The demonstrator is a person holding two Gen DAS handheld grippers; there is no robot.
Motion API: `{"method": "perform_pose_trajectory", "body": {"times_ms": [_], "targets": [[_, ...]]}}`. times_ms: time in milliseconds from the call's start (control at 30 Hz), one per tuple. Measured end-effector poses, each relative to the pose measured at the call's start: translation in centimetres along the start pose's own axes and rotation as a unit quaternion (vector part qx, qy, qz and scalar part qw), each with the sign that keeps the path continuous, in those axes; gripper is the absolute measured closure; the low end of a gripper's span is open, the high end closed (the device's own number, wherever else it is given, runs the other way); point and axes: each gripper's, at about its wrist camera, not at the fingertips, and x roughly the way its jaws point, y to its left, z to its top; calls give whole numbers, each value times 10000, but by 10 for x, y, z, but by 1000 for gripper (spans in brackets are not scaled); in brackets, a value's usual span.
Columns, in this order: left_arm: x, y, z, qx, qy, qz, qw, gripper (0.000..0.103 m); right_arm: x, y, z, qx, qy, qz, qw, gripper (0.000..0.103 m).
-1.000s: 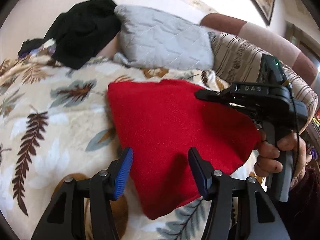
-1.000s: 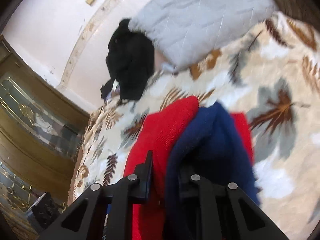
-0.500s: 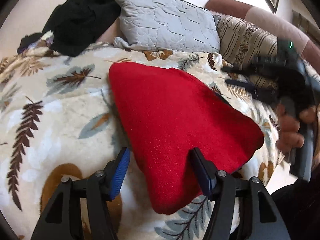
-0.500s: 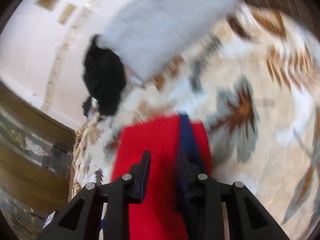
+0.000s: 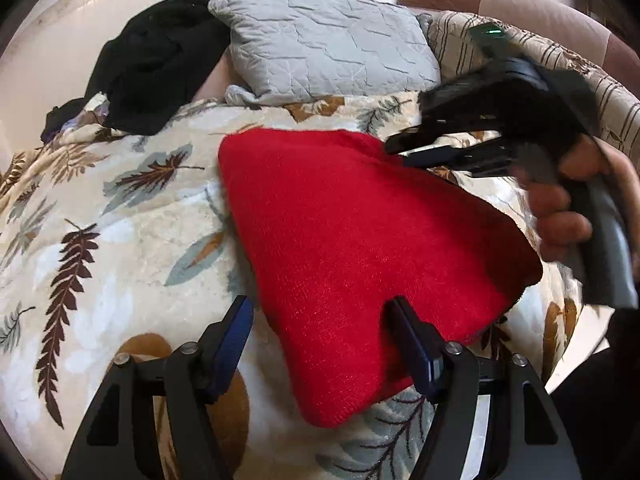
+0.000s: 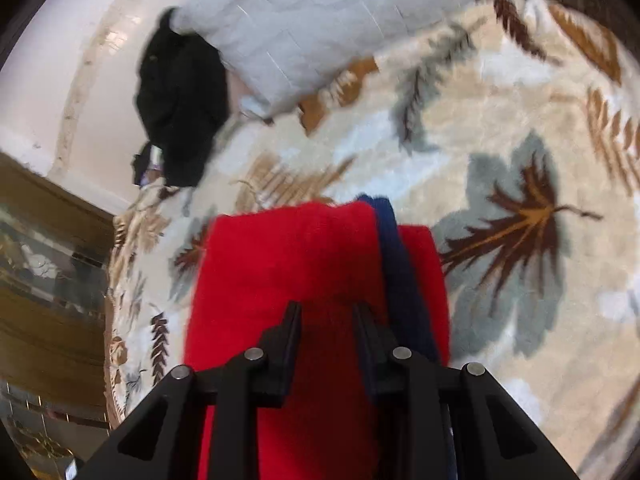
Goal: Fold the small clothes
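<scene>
A folded red garment [image 5: 360,240] lies on the leaf-patterned blanket [image 5: 100,240]. My left gripper [image 5: 322,320] hovers over its near edge; its jaws are opening and the blue pads stand wide, touching nothing. In the right wrist view the red garment [image 6: 288,264] shows a dark blue strip [image 6: 396,264] between its layers. My right gripper [image 6: 326,316] sits low over the garment with a narrow gap, the red cloth lying flat beneath it. From the left wrist view, the right gripper [image 5: 400,152] is blurred at the garment's far right edge, held by a hand [image 5: 560,216].
A grey quilted pillow [image 5: 328,44] and a heap of black clothes [image 5: 160,64] lie at the far end of the blanket. A striped cushion [image 5: 560,72] is at the back right. A wooden cabinet [image 6: 48,280] stands past the blanket's left edge.
The right gripper has let go of the bunched blue and red cloth, which now lies flat. The left gripper's jaws have widened and it has come lower over the garment.
</scene>
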Motion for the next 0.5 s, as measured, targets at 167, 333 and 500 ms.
{"method": "perform_pose_trajectory", "body": {"times_ms": [167,333,500], "targets": [[-12,-7,2,107,-200,239,9995,32,-39,4,-31,-332,58,387,9987,71],[-16,-11,4,140,-302,415,9986,32,-38,4,-57,-419,318,320,9981,71],[-17,-12,5,174,-361,581,9975,32,-26,-12,-62,-342,470,114,9982,72]]}}
